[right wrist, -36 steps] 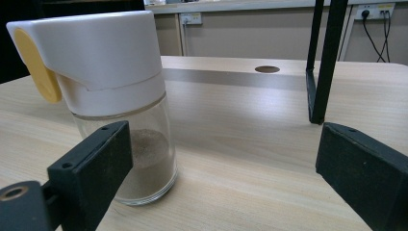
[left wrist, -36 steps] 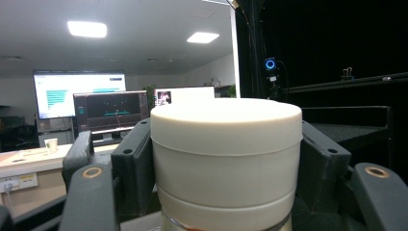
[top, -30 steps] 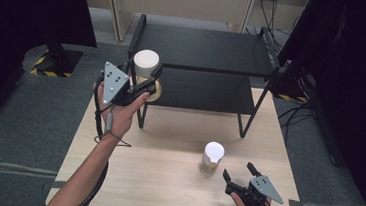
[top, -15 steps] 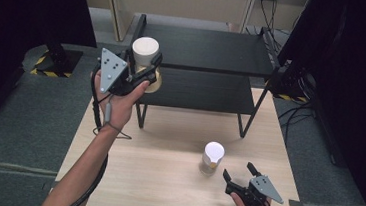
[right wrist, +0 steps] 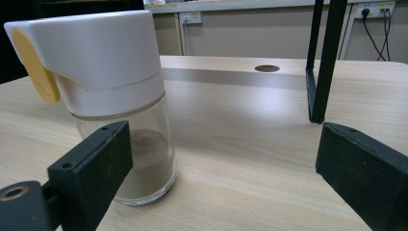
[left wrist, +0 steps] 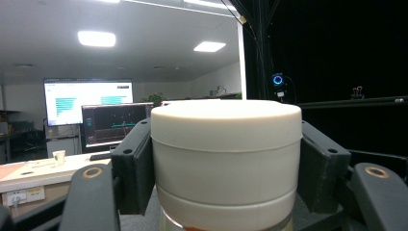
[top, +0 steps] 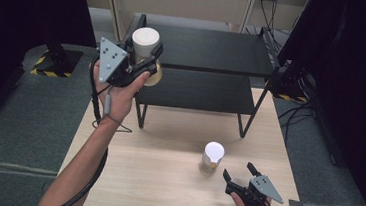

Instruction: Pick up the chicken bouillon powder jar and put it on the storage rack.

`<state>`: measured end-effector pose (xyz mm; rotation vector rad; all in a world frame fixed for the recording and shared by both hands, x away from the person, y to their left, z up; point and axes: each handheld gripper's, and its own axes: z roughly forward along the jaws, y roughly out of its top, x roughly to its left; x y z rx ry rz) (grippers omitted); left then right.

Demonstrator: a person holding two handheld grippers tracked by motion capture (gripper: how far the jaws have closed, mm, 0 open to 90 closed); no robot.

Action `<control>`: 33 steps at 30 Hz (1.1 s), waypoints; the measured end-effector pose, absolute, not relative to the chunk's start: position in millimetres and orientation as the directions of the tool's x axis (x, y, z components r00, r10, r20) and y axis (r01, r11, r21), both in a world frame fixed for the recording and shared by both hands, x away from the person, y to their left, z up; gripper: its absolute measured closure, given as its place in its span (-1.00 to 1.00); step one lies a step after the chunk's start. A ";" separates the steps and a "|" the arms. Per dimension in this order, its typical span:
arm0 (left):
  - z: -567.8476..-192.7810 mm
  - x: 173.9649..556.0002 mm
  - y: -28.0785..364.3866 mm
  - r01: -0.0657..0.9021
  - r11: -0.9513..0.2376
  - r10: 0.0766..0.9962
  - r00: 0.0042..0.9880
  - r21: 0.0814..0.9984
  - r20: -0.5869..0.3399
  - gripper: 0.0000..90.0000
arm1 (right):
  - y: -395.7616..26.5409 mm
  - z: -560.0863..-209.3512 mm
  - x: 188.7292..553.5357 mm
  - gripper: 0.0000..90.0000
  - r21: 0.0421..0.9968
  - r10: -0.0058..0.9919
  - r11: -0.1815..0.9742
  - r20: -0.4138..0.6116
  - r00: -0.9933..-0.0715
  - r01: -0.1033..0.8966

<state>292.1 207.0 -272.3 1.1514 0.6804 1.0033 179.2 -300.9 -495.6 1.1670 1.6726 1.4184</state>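
Nearest you, your right gripper (top: pixel 239 175) rests on the light wooden bench (top: pixel 154 181), jaws spread apart. Just beside it stands the glass shaker jar with a white cap and yellow tab (right wrist: pixel 103 96). Farther off, your left gripper (top: pixel 143 58) is clamped on a white-lidded round jar (left wrist: pixel 226 159), held aloft beside the black two-tier metal shelf (top: pixel 210 50).

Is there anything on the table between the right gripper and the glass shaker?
No. In the high view the right gripper sits just beside the glass shaker, with bare tabletop between them. The right gripper view shows its jaws open, the shaker by one jaw.
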 end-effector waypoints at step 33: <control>-238.3 320.6 197.0 -0.281 0.060 0.923 0.382 0.958 0.054 -0.25 | -301.8 -495.8 179.2 -0.86 0.976 0.914 0.016 0.074 -0.398 0.219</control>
